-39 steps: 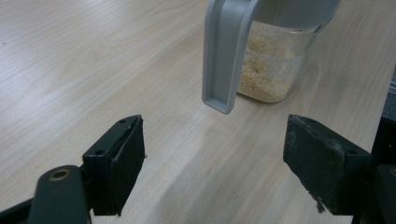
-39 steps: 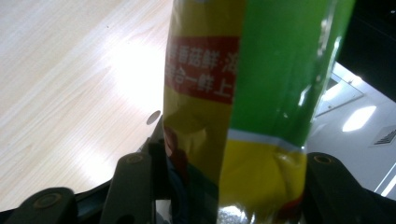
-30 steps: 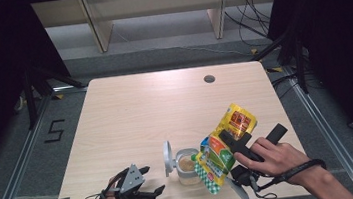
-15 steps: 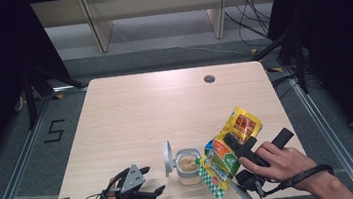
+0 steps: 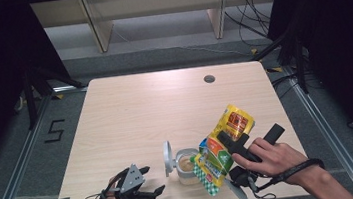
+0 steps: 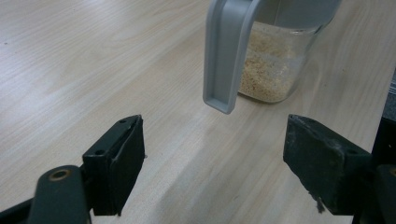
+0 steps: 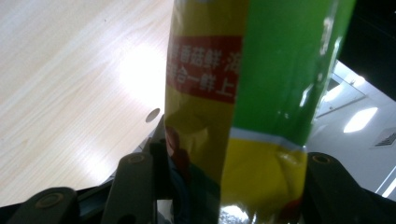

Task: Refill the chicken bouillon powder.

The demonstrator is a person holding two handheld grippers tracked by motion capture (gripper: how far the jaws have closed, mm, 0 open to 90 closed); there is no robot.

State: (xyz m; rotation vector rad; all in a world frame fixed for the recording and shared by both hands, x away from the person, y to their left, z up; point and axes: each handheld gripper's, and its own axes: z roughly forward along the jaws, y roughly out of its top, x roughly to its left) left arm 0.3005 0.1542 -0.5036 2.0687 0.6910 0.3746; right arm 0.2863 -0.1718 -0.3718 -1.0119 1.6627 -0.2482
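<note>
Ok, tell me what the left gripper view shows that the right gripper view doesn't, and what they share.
Left gripper view alone: the glass jar part-filled with pale granules, its grey lid flipped open and hanging at the side, and the left gripper with jaws wide apart and nothing between them.

Right gripper view alone: the yellow and green pouch with red-banded print, clamped between the jaws of the right gripper, and a dark round hole in the tabletop.

Both: the light wooden table and a pair of black jaws rising from the bottom.
</note>
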